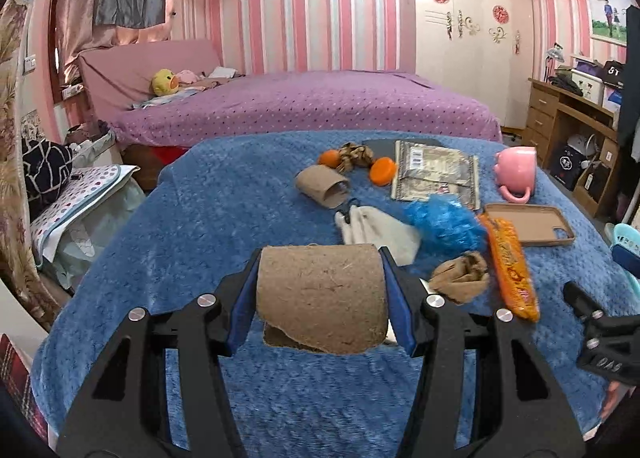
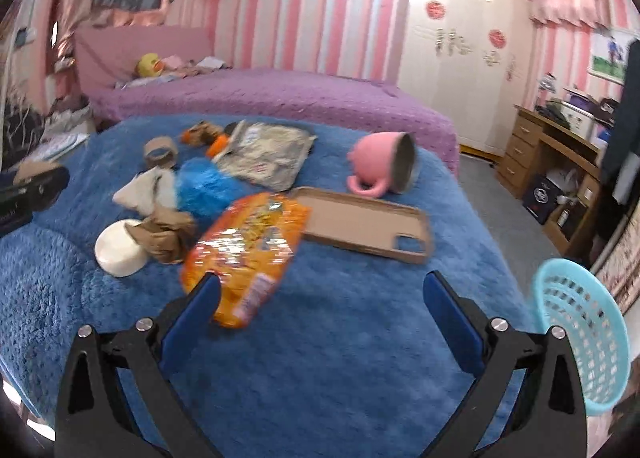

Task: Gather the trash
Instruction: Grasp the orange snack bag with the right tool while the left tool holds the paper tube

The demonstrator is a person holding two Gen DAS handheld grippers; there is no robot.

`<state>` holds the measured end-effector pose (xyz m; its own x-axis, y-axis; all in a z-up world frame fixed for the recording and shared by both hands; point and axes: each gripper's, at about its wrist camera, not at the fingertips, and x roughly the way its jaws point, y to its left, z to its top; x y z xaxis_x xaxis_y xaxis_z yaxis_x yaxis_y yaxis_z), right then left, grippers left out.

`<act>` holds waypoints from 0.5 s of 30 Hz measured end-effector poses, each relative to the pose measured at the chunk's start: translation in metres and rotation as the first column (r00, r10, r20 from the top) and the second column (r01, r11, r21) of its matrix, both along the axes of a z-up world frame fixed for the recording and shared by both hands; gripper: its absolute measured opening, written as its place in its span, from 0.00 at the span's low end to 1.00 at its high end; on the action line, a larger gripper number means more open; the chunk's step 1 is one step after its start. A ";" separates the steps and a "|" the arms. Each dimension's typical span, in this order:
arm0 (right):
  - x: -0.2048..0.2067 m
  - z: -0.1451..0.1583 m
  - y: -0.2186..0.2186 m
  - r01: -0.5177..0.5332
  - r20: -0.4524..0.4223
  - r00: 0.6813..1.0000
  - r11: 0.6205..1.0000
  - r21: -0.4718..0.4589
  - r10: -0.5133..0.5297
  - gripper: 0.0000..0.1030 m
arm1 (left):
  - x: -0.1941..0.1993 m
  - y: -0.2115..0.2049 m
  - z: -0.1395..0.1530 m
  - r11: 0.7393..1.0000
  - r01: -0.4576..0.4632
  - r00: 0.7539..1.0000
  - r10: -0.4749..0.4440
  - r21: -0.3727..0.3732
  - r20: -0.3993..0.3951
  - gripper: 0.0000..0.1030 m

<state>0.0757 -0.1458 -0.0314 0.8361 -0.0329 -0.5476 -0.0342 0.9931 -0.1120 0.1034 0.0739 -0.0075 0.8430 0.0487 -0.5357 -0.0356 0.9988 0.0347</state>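
My left gripper (image 1: pixel 321 260) is shut on a brown cardboard tube (image 1: pixel 320 306), held above the blue blanket (image 1: pixel 200 226). My right gripper (image 2: pixel 322 282) stands open over the blanket with nothing between its blue pads. Just beyond its left finger lies an orange snack wrapper (image 2: pixel 248 250). Next to that sits crumpled brown paper (image 2: pixel 168 234) and a white round lid (image 2: pixel 120 252). Farther back are a silver foil packet (image 2: pixel 268 156) and a second cardboard tube (image 1: pixel 322 186). A light blue plastic basket (image 2: pixel 580 338) hangs at the right edge.
A pink mug (image 2: pixel 380 166) lies on its side beside a tan phone case (image 2: pixel 360 222). A blue fluffy ball (image 1: pixel 444 224), a white cloth (image 1: pixel 376 230) and orange caps (image 1: pixel 382 170) also lie on the blanket. A purple bed (image 1: pixel 320 106) stands behind, a wooden desk (image 1: pixel 560 118) at right.
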 end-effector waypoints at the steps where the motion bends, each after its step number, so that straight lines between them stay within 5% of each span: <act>1: 0.005 -0.003 0.007 -0.017 -0.019 1.000 1.000 0.002 0.017 0.94 | 0.001 0.002 0.000 1.000 -0.004 1.000 0.004 -0.003 0.002 0.53; 8: 0.036 -0.019 0.032 -0.080 -0.119 0.990 0.997 0.011 0.081 0.66 | 0.005 0.010 -0.004 0.999 -0.031 0.999 0.031 -0.010 -0.005 0.53; 15: 0.047 -0.031 0.027 -0.067 -0.203 0.976 0.996 0.066 0.079 0.66 | 0.008 0.002 -0.005 1.000 -0.025 1.000 0.025 -0.020 0.000 0.53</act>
<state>0.1232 -0.1186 -0.0623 0.7045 0.0611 -0.7070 -0.1235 0.9916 -0.0374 0.1111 0.0761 -0.0123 0.8417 0.0589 -0.5367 -0.0601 0.9981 0.0152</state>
